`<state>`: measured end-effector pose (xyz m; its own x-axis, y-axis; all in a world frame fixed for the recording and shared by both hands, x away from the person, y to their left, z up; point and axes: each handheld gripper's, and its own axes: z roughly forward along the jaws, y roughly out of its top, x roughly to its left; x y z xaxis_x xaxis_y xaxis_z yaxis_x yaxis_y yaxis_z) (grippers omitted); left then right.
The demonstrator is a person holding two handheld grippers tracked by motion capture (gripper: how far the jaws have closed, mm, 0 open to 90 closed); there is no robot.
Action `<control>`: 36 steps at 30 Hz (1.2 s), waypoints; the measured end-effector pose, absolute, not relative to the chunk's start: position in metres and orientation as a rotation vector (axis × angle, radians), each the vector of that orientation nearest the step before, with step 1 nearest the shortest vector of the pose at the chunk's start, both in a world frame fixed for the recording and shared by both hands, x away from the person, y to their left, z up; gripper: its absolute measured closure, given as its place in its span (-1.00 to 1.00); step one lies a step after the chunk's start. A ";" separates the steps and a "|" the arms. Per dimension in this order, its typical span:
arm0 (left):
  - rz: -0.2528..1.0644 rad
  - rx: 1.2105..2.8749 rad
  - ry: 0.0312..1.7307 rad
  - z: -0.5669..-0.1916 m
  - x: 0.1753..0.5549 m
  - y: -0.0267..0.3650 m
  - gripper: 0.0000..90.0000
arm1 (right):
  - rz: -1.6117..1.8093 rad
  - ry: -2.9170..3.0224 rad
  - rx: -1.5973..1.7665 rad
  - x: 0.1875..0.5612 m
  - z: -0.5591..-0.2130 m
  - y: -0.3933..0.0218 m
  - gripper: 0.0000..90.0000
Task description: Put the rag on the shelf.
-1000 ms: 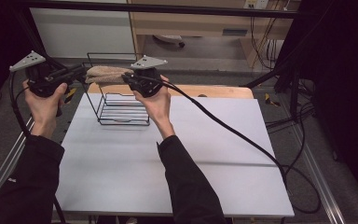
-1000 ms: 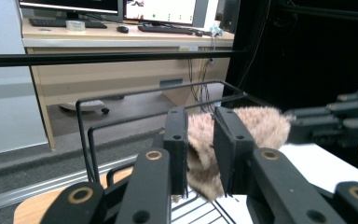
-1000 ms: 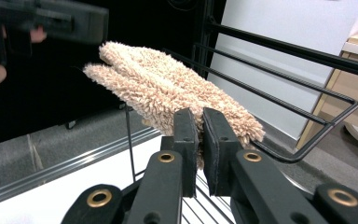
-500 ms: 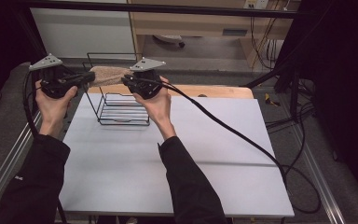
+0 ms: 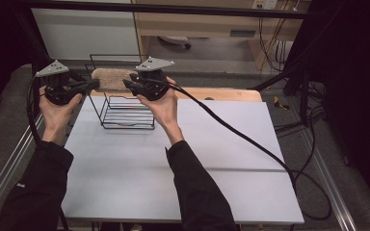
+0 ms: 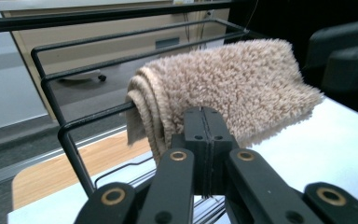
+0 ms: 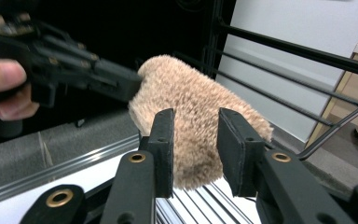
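Left gripper [image 6: 205, 140]: jaws pressed together, nipping towel [image 6: 223, 88] edge
Right gripper [image 7: 193, 149]: jaws just opening, spread around towel
Risk: thin one-sided pinch slips; towel drops off rack [image 5: 125, 103]

No text, label, brand, number or sign can be read in any of the views.
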<state>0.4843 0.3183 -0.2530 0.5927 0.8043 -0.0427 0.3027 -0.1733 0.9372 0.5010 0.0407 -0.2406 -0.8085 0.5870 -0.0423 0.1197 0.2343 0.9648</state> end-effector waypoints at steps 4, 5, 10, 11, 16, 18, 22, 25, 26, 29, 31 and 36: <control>0.586 1.744 0.914 -0.256 0.485 0.317 1.00 | 1.570 2.170 0.690 0.503 -0.243 0.040 0.86; 0.590 1.747 0.915 -0.256 0.485 0.317 1.00 | 1.558 2.188 0.698 0.503 -0.245 0.041 0.91; 0.587 1.755 0.924 -0.262 0.487 0.318 1.00 | 1.483 2.224 0.732 0.506 -0.256 0.047 1.00; 0.585 1.753 0.925 -0.263 0.487 0.318 1.00 | 1.474 2.224 0.737 0.507 -0.257 0.048 1.00; 0.573 1.743 0.934 -0.266 0.491 0.318 0.99 | 1.450 2.207 0.762 0.512 -0.262 0.051 1.00; 0.572 1.742 0.936 -0.267 0.491 0.318 0.99 | 1.446 2.206 0.766 0.514 -0.264 0.051 1.00; 0.567 1.740 0.933 -0.266 0.491 0.319 0.98 | 1.456 2.204 0.756 0.513 -0.263 0.051 0.96; 0.562 1.738 0.930 -0.265 0.488 0.319 0.92 | 1.475 2.200 0.734 0.510 -0.260 0.050 0.91; 0.560 1.738 0.930 -0.264 0.487 0.319 0.89 | 1.481 2.200 0.731 0.508 -0.259 0.049 0.90; 0.557 1.737 0.931 -0.261 0.483 0.319 0.79 | 1.492 2.198 0.718 0.504 -0.254 0.047 0.81; 0.559 1.738 0.937 -0.259 0.480 0.320 0.72 | 1.497 2.197 0.710 0.500 -0.251 0.044 0.76; 0.557 1.754 0.948 -0.257 0.471 0.323 0.50 | 1.541 2.190 0.709 0.493 -0.244 0.034 0.58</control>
<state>0.4715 0.3233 -0.2567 0.5828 0.8100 -0.0650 0.3375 -0.1685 0.9261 0.4927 0.0340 -0.2442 -0.8052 0.5929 -0.0116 0.1893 0.2755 0.9425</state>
